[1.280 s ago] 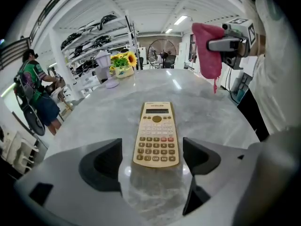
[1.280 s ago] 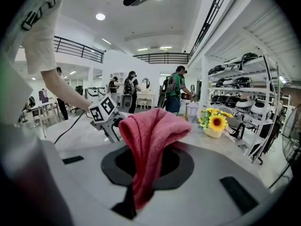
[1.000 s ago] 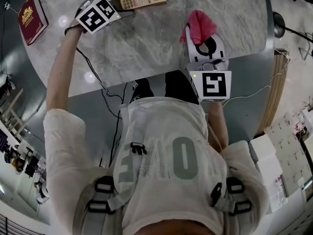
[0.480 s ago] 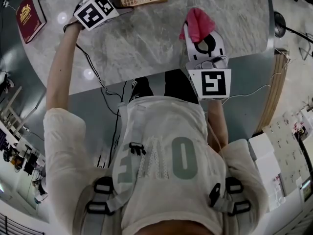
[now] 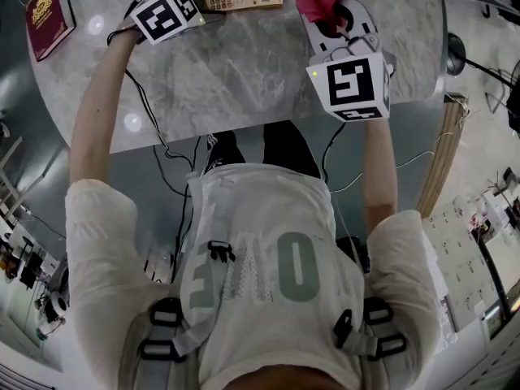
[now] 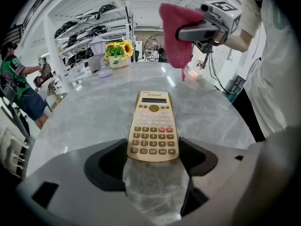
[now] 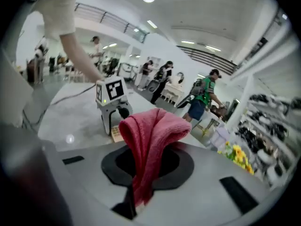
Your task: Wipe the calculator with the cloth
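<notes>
Two grippers are in use, and we report on each in turn. The left gripper point(image 6: 153, 147) points steeply down at the table point(image 6: 80, 126). Its jaws have just been closing. They now stand wide, set against the two long edges of the calculator point(image 6: 154, 124) at its near end, so we record the calculator as gripped. It lies flat on the marble top, keys up, with its display end away from the jaws.

The right gripper point(image 7: 146, 164) has its jaws closed on the cloth point(image 7: 153, 126). A red fold is pinched between them, with the bunch rising past the tips and a tail hanging below. In the left gripper view the cloth hangs in the air above the table, beyond the calculator's far end and to the right of it. We see no contact between cloth and calculator. In the head view the two sit side by side, cloth to the right.

Each gripper carries a marker cube: the left cube point(image 5: 166, 10) is just beside the calculator, and the right cube point(image 5: 351, 88) is over the table's near edge.

Farther out, a red book point(image 5: 47, 15) lies at the table's left corner, well apart from the calculator. Sunflowers point(image 6: 117, 50) stand on the table's far side. Shelves point(image 6: 94, 32) line the wall behind them, and several people point(image 7: 204, 98) stand in the room beyond.
</notes>
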Demonstrator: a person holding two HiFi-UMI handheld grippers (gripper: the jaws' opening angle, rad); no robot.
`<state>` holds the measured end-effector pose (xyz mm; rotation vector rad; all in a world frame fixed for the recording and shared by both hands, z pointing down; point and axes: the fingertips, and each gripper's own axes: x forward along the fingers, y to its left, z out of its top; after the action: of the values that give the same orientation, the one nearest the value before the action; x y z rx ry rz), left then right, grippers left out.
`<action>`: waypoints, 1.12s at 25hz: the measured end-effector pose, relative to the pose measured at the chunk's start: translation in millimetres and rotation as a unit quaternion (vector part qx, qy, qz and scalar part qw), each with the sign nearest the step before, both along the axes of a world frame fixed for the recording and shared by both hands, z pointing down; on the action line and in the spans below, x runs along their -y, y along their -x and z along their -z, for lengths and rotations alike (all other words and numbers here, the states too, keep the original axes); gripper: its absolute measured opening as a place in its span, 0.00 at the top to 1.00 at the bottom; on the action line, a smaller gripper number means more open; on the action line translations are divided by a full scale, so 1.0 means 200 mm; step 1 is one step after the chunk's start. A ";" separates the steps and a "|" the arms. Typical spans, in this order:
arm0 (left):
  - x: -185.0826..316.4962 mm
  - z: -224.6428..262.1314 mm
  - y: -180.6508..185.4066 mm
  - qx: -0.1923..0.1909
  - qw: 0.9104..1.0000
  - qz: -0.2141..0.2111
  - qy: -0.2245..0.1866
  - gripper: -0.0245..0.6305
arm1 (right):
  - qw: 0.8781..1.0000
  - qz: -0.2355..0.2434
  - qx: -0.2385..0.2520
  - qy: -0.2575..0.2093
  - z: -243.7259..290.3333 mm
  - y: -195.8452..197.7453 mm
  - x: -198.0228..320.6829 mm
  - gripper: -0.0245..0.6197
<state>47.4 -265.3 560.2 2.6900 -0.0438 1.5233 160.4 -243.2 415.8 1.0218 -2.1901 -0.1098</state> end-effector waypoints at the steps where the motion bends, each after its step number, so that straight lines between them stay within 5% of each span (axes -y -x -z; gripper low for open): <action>1: 0.00 0.00 0.00 0.001 1.000 -0.001 0.001 0.42 | 0.998 0.034 -0.048 -0.001 -0.03 0.02 0.05 0.88; 3: 0.00 0.00 0.01 0.003 1.000 -0.003 0.002 0.42 | 0.984 0.108 -0.143 0.002 -0.12 0.06 0.15 0.88; 7: 0.01 -0.02 0.03 0.006 1.000 -0.004 0.003 0.42 | 0.932 0.222 -0.284 0.033 -0.34 0.13 0.28 0.88; 12: 0.01 -0.04 0.04 0.004 1.000 0.000 0.004 0.42 | 0.879 0.286 -0.377 0.061 -0.55 0.17 0.31 0.88; 20: 0.02 -0.03 0.04 0.002 1.000 -0.002 0.003 0.42 | 0.848 0.309 -0.423 0.075 -0.69 0.21 0.30 0.88; 28: 0.01 -0.04 0.04 -0.002 1.000 0.000 0.002 0.42 | 0.838 0.310 -0.442 0.079 -0.72 0.22 0.28 0.88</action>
<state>38.8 -267.1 568.1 2.6898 -0.0403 1.5178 116.6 -299.5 559.0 0.0481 -1.5212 -0.5653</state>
